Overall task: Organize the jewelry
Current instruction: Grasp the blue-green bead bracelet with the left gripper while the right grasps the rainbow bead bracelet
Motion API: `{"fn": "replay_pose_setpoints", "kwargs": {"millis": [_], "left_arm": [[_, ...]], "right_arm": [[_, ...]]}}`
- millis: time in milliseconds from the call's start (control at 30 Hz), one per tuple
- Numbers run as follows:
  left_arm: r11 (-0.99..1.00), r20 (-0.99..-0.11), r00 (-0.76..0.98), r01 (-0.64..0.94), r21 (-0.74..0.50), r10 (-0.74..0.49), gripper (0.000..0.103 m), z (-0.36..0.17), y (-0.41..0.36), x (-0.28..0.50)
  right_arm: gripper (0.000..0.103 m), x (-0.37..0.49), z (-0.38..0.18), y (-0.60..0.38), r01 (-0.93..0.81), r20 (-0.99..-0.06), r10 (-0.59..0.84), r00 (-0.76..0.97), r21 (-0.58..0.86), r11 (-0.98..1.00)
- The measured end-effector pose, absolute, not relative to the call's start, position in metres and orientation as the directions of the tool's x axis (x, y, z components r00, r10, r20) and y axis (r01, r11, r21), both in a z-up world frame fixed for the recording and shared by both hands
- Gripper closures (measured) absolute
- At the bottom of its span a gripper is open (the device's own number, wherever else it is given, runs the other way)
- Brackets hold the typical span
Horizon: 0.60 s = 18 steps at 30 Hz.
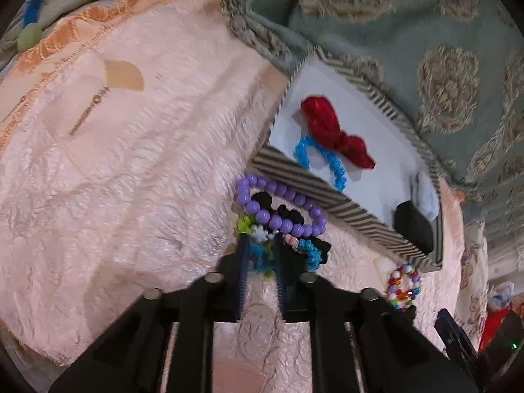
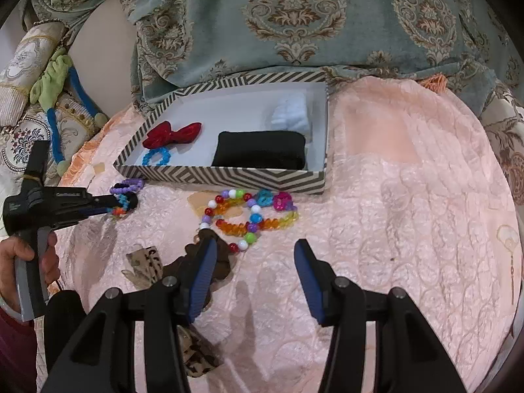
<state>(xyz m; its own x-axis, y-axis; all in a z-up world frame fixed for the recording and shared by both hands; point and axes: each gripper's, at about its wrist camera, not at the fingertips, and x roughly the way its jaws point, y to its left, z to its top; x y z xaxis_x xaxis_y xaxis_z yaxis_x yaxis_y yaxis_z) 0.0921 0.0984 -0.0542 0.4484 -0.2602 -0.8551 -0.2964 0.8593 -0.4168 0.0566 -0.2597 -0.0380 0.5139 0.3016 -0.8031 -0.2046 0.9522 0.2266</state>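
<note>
A striped box [image 2: 229,175] holds a red bow [image 2: 173,134], a blue coil band [image 2: 156,157], a black cushion [image 2: 258,150] and a white cloth [image 2: 290,113]. My left gripper [image 1: 260,240] is shut on a multicoloured braided bracelet [image 1: 262,255] in a small pile with a purple bead bracelet [image 1: 278,204] and a black scrunchie [image 1: 288,213], just in front of the box [image 1: 327,193]. The left gripper also shows in the right wrist view [image 2: 114,208]. My right gripper [image 2: 253,249] is open and empty, just short of the colourful bead bracelets [image 2: 252,216].
A pink quilted cloth [image 2: 393,229] covers the round table. A dark scrunchie and a leopard-print fabric piece [image 2: 145,265] lie by my right gripper's left finger. Patterned teal cushions [image 2: 294,16] stand behind the box. A bead bracelet [image 1: 402,285] lies at the right in the left wrist view.
</note>
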Motion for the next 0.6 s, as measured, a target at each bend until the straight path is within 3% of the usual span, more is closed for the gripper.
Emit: {"fn": "replay_pose_setpoints", "kwargs": {"millis": [200,567,600], "left_arm": [[0.853,-0.821,0.497,-0.261,-0.452,-0.283,0.103,-0.032,0.103,0.081],[0.861,-0.789,0.541,-0.210,-0.463,-0.292,0.103,0.000,0.095,0.071],[0.862,-0.789,0.542,-0.209,-0.462,-0.291,0.103,0.001,0.095,0.070]], "right_arm": [[0.071,0.082,-0.043,-0.270,-0.182,-0.812,0.270,0.517,0.204,0.962],[0.072,0.122,-0.075,-0.226,-0.295,-0.870,0.297,0.394,0.187,0.937],[0.089,0.121,-0.076,-0.225,-0.292,-0.870,0.294,0.395,0.185,0.938]]}}
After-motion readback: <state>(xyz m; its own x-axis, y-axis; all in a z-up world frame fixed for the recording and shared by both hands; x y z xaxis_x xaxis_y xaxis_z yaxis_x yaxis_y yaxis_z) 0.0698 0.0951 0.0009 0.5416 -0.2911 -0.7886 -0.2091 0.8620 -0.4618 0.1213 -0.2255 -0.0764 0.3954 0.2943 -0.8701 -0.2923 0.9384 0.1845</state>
